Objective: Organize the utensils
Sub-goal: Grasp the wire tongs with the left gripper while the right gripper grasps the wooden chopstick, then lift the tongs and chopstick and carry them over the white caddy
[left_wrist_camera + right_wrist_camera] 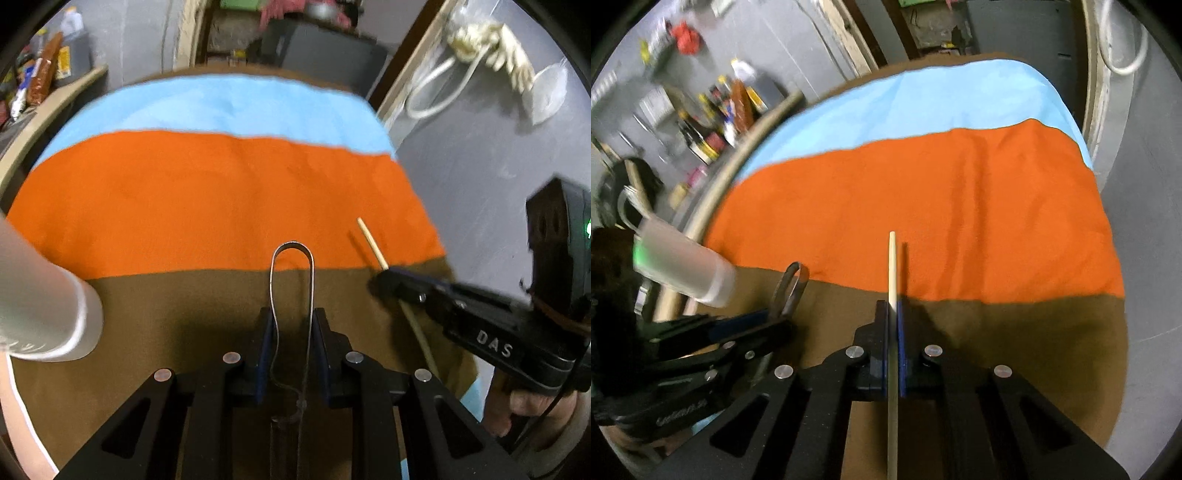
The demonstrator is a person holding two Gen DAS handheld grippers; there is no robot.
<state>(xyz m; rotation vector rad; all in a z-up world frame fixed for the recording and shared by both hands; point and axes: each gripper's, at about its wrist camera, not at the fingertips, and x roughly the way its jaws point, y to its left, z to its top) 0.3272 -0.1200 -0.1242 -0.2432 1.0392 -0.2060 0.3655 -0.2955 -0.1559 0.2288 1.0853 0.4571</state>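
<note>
In the left wrist view my left gripper (293, 325) is shut on thin metal tongs (291, 258), whose bent loop points away over the brown cloth (166, 314). To its right, my right gripper (388, 278) clamps a wooden chopstick (370, 242). The right wrist view shows that chopstick (892, 266) running straight between the right gripper's (893, 310) pressed blue pads, tip over the orange cloth (960, 221). The left gripper (779, 319) with the tongs (792, 284) sits at the left. A frosted white cup (683, 266) with a handle is beside it, also at the left edge (48, 314).
The table carries brown, orange (221, 199) and light blue (221, 103) cloth bands. A shelf of bottles and packets (716, 110) lies beyond the table's left edge. A grey wall with a hanging white cable (436, 96) borders the right. A person's hand (524, 406) holds the right gripper.
</note>
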